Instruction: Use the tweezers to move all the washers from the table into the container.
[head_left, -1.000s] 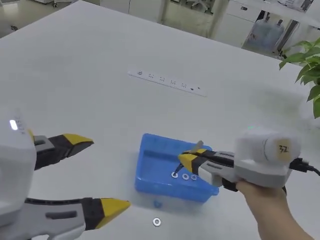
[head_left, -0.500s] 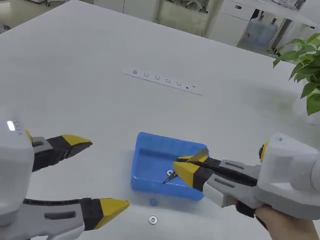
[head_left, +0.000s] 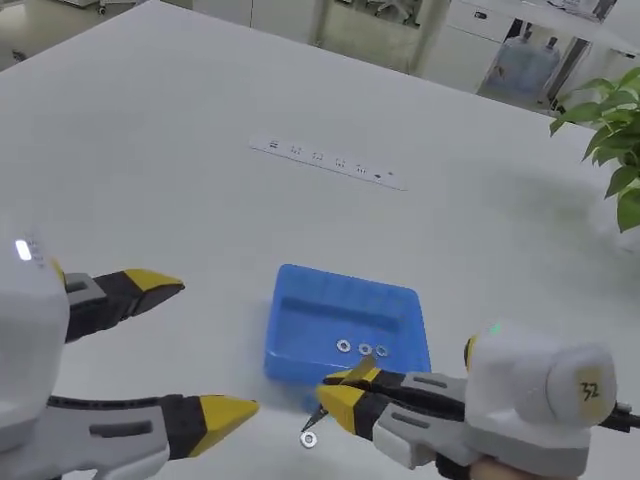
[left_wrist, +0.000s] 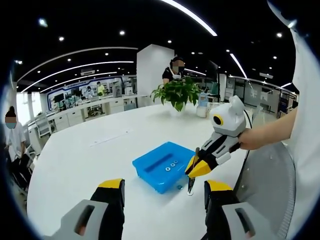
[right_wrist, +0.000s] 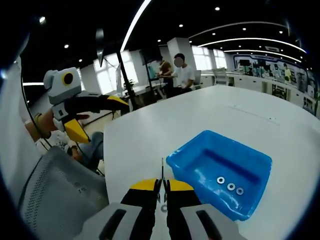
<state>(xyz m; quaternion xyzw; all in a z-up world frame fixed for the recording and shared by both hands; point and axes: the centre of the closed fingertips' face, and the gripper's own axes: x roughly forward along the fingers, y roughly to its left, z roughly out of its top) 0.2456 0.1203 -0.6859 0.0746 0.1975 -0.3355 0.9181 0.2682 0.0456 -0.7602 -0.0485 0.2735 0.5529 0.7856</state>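
A blue container (head_left: 300, 345) stands on the white table and holds three washers (head_left: 364, 349) in a row. One more washer (head_left: 309, 439) lies on the table just in front of it. My right gripper (head_left: 335, 397) is shut on thin tweezers (head_left: 314, 420), whose tips hang right above that loose washer. In the right gripper view the tweezers (right_wrist: 162, 172) stick up between the closed jaws, beside the container (right_wrist: 200, 160). My left gripper (head_left: 212, 347) is held open to the left of the container, nothing between its jaws. The left gripper view has the container (left_wrist: 150, 167) and the right gripper (left_wrist: 200, 167) ahead.
A white power strip (head_left: 325, 160) lies further back on the table. A green plant (head_left: 612, 140) stands at the right edge. A mesh chair (right_wrist: 55, 200) is close to the table's near side. People stand in the background.
My right gripper has drawn the tweezers out of the container and brought them toward me, down over the loose washer in front of it. The left gripper has stayed put.
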